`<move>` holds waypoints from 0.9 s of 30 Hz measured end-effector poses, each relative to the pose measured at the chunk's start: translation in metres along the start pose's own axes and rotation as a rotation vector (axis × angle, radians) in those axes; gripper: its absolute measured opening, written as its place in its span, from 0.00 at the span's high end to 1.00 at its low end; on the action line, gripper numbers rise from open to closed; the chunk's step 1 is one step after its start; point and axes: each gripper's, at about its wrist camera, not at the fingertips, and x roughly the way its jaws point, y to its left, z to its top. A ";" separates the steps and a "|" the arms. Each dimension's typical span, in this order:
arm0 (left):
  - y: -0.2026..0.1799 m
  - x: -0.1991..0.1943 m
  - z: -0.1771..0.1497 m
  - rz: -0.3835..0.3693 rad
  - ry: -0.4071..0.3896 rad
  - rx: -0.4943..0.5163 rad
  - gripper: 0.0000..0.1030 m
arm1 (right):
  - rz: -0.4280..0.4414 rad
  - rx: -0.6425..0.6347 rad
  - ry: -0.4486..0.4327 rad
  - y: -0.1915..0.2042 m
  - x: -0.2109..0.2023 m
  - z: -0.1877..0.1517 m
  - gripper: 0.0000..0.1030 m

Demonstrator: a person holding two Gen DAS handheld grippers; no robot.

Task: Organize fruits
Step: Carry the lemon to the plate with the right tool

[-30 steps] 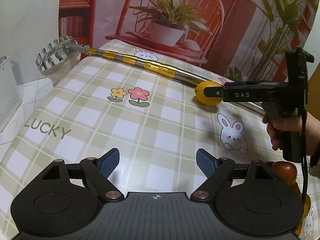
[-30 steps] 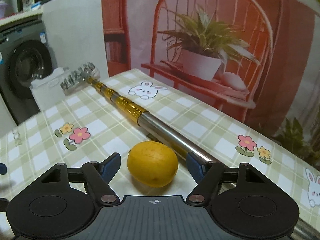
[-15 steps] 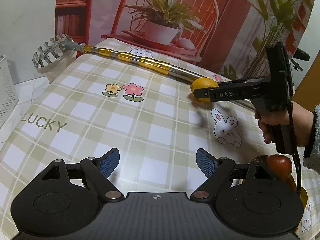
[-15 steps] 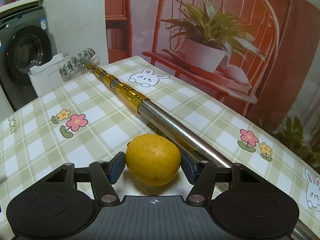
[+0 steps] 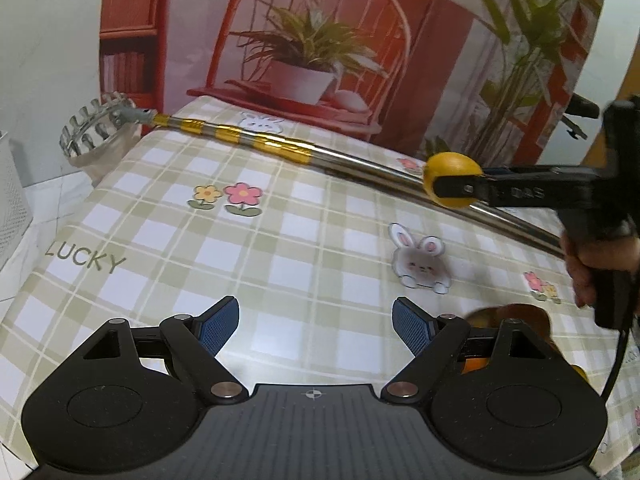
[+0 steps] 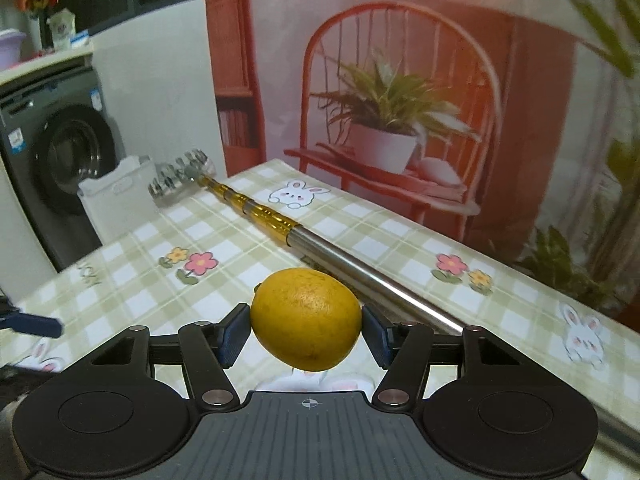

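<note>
A yellow lemon (image 6: 306, 318) hangs above the checked tablecloth, and my right gripper (image 6: 306, 330) is shut on it from both sides. In the left wrist view the same lemon (image 5: 450, 168) shows at the right, held off the table by the right gripper (image 5: 454, 188) in a person's hand (image 5: 588, 264). My left gripper (image 5: 316, 322) stands open over the near part of the table with nothing between its blue pads. A reddish-brown fruit (image 5: 516, 314) lies half hidden behind the left gripper's right finger.
A telescopic pole (image 6: 320, 246) with gold bands and a metal comb head (image 6: 180, 178) lies diagonally across the table (image 5: 240, 248). A white bin (image 6: 116, 200) and a washing machine (image 6: 60, 160) stand off the far left edge. A printed backdrop stands behind.
My right gripper closed on the lemon and lifted it off the table, clear of the pole. The left gripper stayed open and shifted only slightly.
</note>
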 end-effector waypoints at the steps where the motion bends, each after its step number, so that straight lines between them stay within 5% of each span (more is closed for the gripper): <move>1: -0.004 -0.002 -0.001 -0.006 -0.001 0.006 0.17 | -0.002 0.007 -0.007 0.000 -0.012 -0.006 0.46; 12: -0.051 -0.024 -0.004 -0.059 -0.016 0.108 0.17 | -0.014 0.140 -0.035 0.013 -0.124 -0.095 0.45; 27: -0.075 -0.034 -0.029 -0.066 0.019 0.170 0.17 | -0.021 0.289 -0.046 0.052 -0.143 -0.161 0.45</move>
